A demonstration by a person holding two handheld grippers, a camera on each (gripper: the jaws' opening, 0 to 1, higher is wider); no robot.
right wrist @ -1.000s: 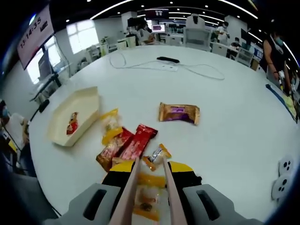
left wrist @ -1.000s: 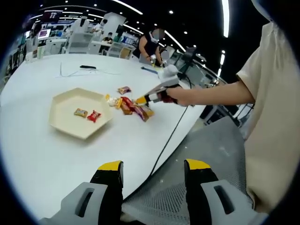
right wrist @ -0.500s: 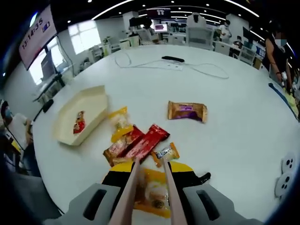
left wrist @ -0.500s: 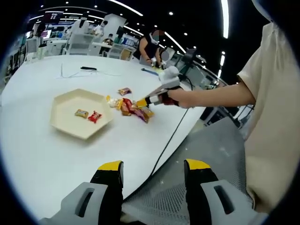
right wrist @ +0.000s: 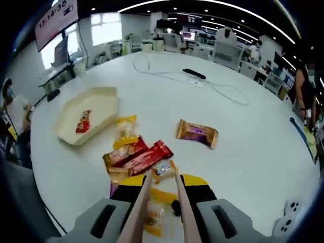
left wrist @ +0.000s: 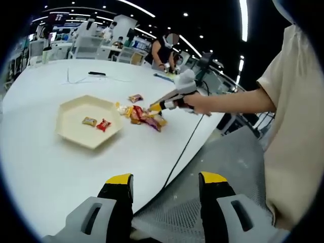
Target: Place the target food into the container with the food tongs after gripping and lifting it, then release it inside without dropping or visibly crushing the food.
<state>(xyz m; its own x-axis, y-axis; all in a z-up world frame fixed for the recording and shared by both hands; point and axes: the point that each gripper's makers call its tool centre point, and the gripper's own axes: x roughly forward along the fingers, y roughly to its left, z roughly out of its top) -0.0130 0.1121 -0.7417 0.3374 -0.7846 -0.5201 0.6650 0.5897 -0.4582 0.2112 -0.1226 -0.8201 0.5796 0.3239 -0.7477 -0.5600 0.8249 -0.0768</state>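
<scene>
Since a second ago our right claw [right wrist: 159,195] has risen off the table [right wrist: 253,136] — the snack pile now sits lower and farther beneath it, while the yellow packet [right wrist: 154,212] has come up with it. The claw is squeezed onto the tongs [right wrist: 158,202], and the tongs' two pale arms pinch that yellow packet between them, clear of the table top.

Just ahead of the right claw's tips lie a small orange packet [right wrist: 163,171], a red wrapper [right wrist: 147,157] and a brown-orange one [right wrist: 121,154] touching each other; a gold-and-purple bar [right wrist: 197,134] lies apart to their right. The tray [right wrist: 101,98] sits farther ahead to the left, holding a red snack [right wrist: 83,122].

Our left claw [left wrist: 165,190] hangs open and empty over the table's near edge — well short of the tray [left wrist: 68,114].
</scene>
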